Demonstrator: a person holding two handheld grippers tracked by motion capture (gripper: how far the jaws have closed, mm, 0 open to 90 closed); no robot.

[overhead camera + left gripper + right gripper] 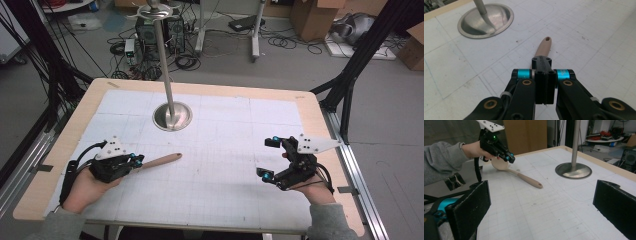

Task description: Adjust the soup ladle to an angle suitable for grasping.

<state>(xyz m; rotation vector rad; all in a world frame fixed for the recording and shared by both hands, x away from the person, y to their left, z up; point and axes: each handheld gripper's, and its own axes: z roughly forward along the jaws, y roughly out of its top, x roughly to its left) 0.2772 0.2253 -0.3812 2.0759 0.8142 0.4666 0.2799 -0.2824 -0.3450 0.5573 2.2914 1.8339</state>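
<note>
Beige, long-handled spoon (159, 161), apparently wood or plastic, at lower left of centre in the high view, its handle pointing toward the frame's middle; the hanging hole at the handle's end appears in the left gripper view (543, 48). By its look it is light, rigid and not fragile; the smooth handle may slip, so the neck near the bowl is the likely best hold. Left gripper (134, 161): jaws closed together on the spoon where handle meets bowl, as the right gripper view shows (509, 158). Right gripper (269, 158), lower right of the high view: jaws spread wide, holding and touching nothing. Steel pole on a round dished base (172, 116) stands at upper centre.
</note>
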